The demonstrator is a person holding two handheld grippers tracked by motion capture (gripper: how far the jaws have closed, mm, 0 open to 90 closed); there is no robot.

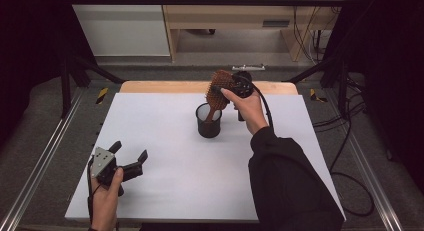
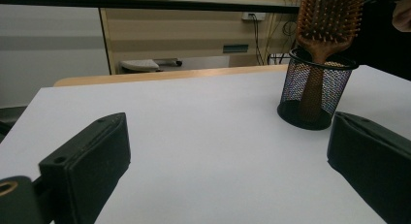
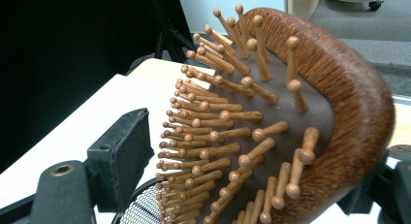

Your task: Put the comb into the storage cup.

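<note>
A wooden paddle hairbrush [image 1: 220,88] stands handle-down in a black wire-mesh cup [image 1: 208,121] at the far middle of the white desk [image 1: 165,191], its handle blurred behind the mesh. The right gripper [image 1: 239,86] flanks the knob-bristled head; whether its jaws pinch it, I cannot tell. The left gripper [image 1: 131,158] rests near the front left, jaws spread.

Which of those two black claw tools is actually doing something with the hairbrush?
The right gripper, far across the table: the wooden hairbrush sits between its jaws, handle down in the mesh cup. The left gripper is open and nowhere near it.
</note>
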